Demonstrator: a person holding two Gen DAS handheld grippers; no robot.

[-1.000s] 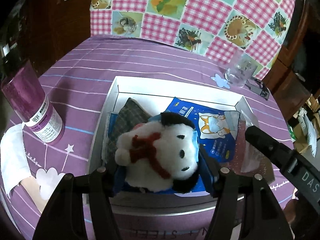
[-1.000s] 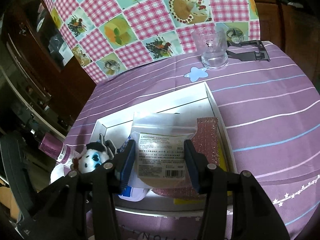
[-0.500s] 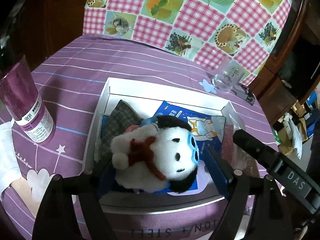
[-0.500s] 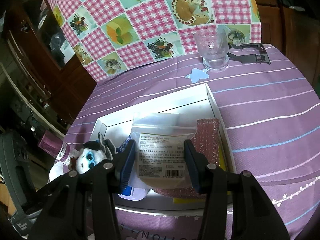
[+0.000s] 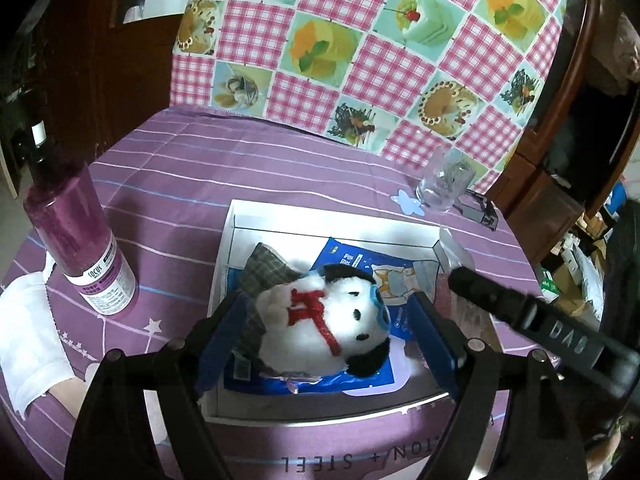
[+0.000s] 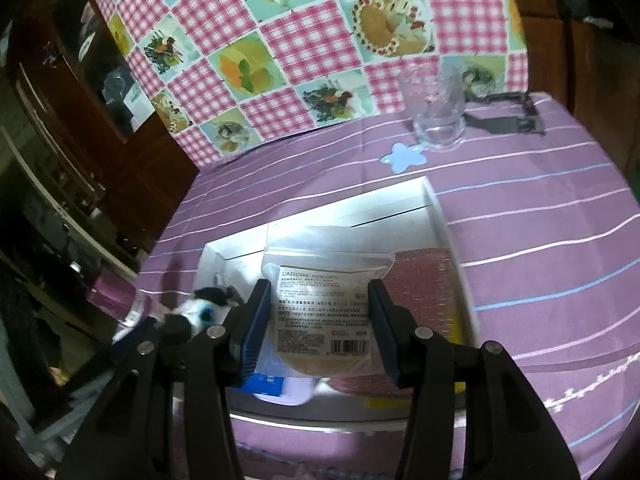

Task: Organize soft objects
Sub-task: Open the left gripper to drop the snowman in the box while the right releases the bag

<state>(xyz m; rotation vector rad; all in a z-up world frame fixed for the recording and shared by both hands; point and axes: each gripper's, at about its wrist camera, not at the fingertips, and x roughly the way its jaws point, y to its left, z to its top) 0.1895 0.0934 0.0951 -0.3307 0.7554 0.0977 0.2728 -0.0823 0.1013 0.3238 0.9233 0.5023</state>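
Your left tool has just spread, pads clear of the plush dog, which lies in the white tray, head toward the right. Your right tool pinches the pouch upright over the purple-clothed worktop.

Right tongs clamped on a clear labelled pouch above the white tray on purple striped cloth.

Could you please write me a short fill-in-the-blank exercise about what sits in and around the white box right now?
1. The plush toy lies inside the white ____.
2. The right gripper is closed on a clear ____ bearing a barcode.
3. The scarf around the toy's neck is ____.
4. The clear glass stands ____ the box.

Missing words: box; packet; red; outside
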